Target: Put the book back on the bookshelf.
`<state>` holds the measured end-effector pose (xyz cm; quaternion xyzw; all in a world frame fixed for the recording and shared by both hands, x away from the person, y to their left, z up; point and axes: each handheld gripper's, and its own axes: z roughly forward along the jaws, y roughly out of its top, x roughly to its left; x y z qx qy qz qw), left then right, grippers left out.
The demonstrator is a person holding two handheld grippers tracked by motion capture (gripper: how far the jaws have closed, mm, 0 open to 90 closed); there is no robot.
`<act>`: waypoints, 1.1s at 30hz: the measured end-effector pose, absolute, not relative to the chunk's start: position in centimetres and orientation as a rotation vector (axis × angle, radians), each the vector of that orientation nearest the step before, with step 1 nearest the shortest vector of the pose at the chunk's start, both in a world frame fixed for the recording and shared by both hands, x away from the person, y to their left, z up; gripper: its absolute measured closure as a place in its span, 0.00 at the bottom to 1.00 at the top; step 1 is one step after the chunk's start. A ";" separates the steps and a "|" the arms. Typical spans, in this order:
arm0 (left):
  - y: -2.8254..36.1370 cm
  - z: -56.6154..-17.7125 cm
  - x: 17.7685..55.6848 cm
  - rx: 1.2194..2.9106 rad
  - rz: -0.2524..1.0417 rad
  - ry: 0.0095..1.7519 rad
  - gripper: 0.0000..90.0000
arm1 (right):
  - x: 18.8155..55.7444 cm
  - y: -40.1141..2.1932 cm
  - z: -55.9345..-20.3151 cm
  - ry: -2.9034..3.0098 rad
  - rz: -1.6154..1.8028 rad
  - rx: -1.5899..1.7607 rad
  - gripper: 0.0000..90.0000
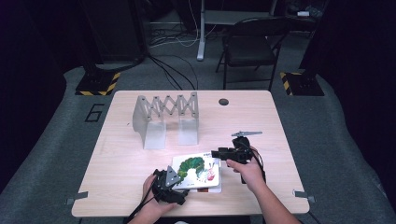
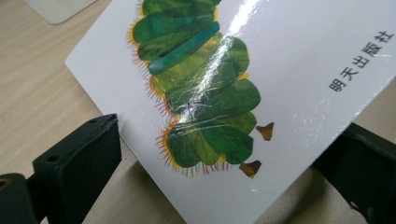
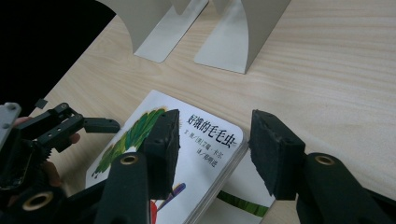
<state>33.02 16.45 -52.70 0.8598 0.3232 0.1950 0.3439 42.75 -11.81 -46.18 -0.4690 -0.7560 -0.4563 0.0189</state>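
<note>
- Black jaws of the left gripper (image 2: 205, 186) stand either side of the near corner of the top picture book (image 2: 261, 93); the corner sits between them, lifted off the table, but I cannot tell whether the pads press on it.
- Two books lie stacked at the near edge of the table (image 1: 140, 154), in front of the person; the top picture book (image 1: 198, 169) has a green caterpillar on a glossy white cover, and the lower book (image 3: 245, 198) peeks out beneath it at one corner.
- Right gripper (image 3: 215, 154) hovers above the title corner of the top book, jaws almost fully clenched with a gap left and nothing pinched between them.
- My judgement: the book is light, stiff and flat, a board or hard cover that will not flop. The glossy surface looks slippery, so a pinch across the thickness at a corner or edge should hold better than pressing on the face.
- Lying flush on its twin, it gives little to grab until an edge is raised.
- Behind, well apart, stands a grey folding book rack (image 1: 166, 119).
</note>
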 end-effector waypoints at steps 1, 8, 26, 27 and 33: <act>16.5 -52.7 33.0 2.234 0.507 0.840 0.04 | 42.8 -11.8 -46.2 -2.347 -1.416 -1.456 0.58; 16.3 -52.6 32.8 2.247 0.544 0.796 0.05 | 42.8 -11.8 -46.2 -2.346 -1.409 -1.459 0.58; 16.4 -53.0 32.1 2.206 0.601 0.673 0.14 | 43.0 -11.6 -46.8 -2.391 -1.354 -1.468 0.57; 16.4 -52.9 32.1 2.206 0.603 0.674 0.14 | 43.0 -11.6 -46.8 -2.385 -1.355 -1.472 0.57; 16.4 -53.0 32.1 2.204 0.601 0.681 0.14 | 43.3 -11.8 -47.2 -2.360 -1.349 -1.474 0.57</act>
